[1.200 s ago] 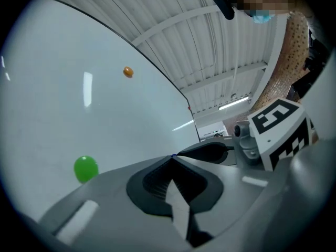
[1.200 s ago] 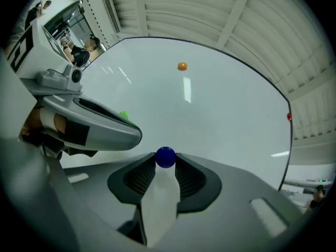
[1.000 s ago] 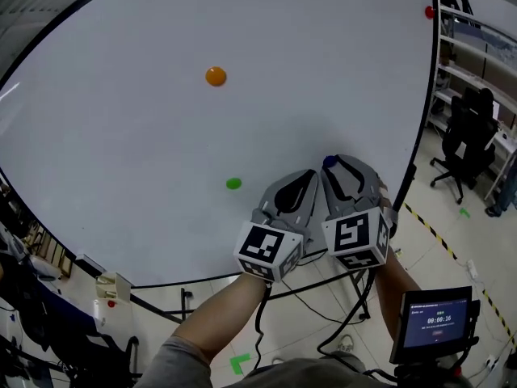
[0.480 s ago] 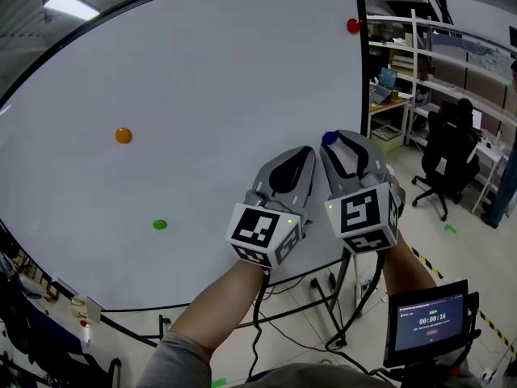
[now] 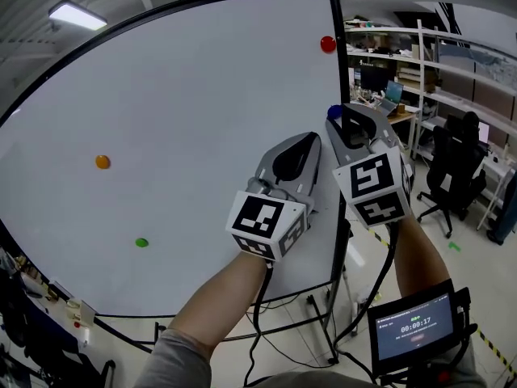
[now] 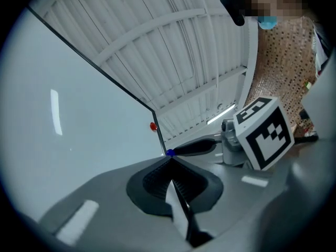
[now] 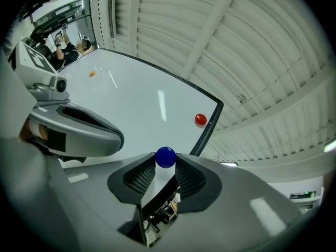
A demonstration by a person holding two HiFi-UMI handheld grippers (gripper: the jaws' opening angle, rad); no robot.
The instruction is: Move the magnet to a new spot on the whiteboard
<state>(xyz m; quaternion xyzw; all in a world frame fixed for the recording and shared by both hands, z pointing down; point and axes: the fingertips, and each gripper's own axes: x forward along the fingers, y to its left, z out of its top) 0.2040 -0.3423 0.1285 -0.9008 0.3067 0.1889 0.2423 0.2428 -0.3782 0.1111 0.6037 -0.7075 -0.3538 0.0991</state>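
Workshop interior, seen from the head view: a large black-framed whiteboard [image 5: 186, 120] fills the left and centre of the frame. Metal shelving [image 5: 452, 63] and a black office chair [image 5: 456, 164] stand at the right edge, and a small screen [image 5: 412, 330] sits in the lower right corner.

Three magnets sit on the board, well apart:
- an orange magnet [image 5: 102, 162] at mid-left
- a green magnet [image 5: 141, 242] at lower left
- a red magnet [image 5: 327, 44] in the upper right corner, just inside the frame

Both tools are raised side by side in front of the board's right part.

The right tongs [image 5: 335, 121], at centre right, are closed on a blue magnet [image 5: 334, 111]. The small ball is pinched at the very tips, as the right gripper view confirms. It appears against the board's right frame, below the red magnet. Whether it touches the board cannot be made out.

The left tongs [image 5: 310, 140], just left of the right pair, have their jaws pressed together with nothing between them.

Each tool carries its marker cube [image 5: 262, 223] nearest the person's forearms.
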